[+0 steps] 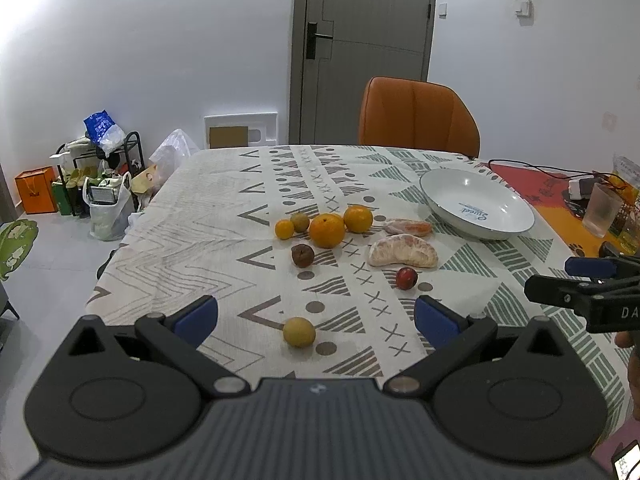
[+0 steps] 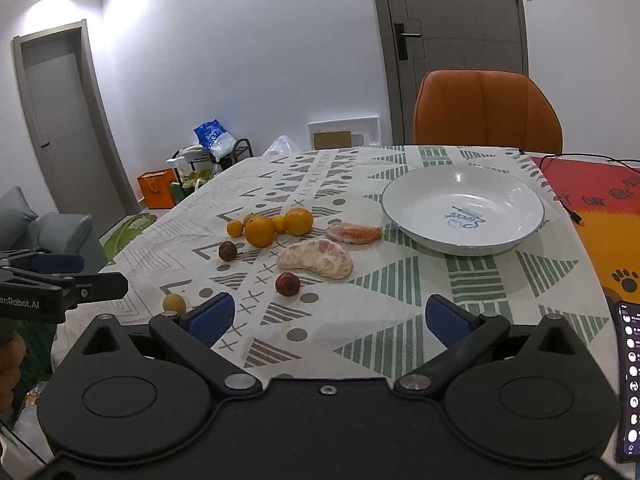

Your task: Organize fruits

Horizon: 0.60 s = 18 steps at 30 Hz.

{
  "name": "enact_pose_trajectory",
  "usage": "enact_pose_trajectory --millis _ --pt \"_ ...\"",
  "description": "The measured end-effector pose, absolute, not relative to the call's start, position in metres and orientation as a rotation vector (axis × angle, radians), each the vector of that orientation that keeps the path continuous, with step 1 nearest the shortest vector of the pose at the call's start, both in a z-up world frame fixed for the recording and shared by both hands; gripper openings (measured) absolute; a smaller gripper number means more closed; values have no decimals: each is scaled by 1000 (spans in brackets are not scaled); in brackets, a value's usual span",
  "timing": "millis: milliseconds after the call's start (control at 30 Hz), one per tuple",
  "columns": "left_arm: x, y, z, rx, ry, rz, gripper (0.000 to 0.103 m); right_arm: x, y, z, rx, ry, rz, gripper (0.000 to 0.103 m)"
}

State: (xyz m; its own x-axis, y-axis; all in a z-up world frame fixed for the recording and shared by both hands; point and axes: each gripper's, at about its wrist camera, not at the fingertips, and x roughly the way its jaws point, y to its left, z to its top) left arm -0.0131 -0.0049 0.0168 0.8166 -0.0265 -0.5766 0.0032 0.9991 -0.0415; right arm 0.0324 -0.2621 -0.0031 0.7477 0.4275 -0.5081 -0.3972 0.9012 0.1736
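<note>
White walls and a grey door back my counter (image 1: 224,216), draped in a woven cloth of triangles and crosses. Toward its far right corner sits a glossy white bowl (image 2: 516,236), holding nothing. Mid-counter cluster round oranges (image 1: 327,230), pale peeled citrus segments (image 1: 402,251), a wrinkled brown fruit (image 1: 302,255) and a red one (image 1: 407,278); a smooth yellow fruit (image 1: 299,332) lies nearest. My left hand-held gripper (image 1: 316,317) and right hand-held gripper (image 2: 330,316) both gape wide, gripping nothing.

Oranges (image 1: 327,230), peeled pomelo segments (image 1: 403,251), small fruits loose beside empty white bowl (image 1: 444,211)
</note>
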Motion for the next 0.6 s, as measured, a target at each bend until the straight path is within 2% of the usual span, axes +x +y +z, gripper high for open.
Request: enact_pose_trajectory --millis 600 --pt "4 -4 -22 -55 594 -7 101 53 -259 -28 111 598 497 103"
